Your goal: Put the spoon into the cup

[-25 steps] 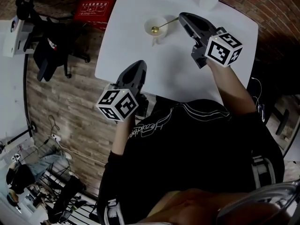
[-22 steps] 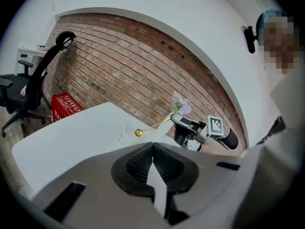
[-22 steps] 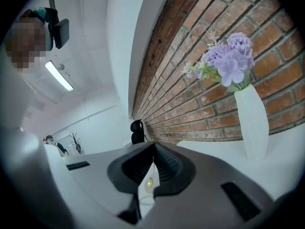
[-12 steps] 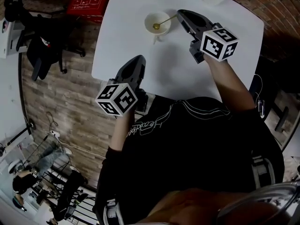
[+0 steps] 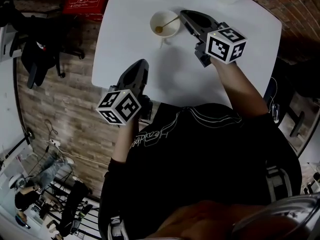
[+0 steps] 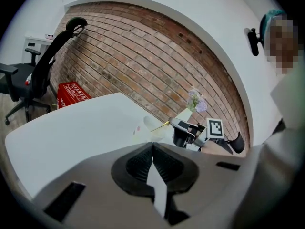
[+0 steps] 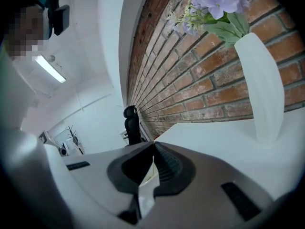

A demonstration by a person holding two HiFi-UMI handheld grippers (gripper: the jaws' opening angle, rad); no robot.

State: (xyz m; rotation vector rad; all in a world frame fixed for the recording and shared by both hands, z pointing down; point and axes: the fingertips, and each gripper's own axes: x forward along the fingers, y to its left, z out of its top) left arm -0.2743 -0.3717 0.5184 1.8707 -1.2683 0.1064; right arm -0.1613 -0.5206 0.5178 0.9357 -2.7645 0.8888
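black shirt with pale script; dark grey left tongs, right tongs, black-and-white marker cubes

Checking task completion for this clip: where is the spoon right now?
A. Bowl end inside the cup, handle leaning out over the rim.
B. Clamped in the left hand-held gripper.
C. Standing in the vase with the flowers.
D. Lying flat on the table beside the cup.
A: in the head view the spoon has its golden bowl inside the cup, and its handle slants out over the rim toward the right hand-held gripper.
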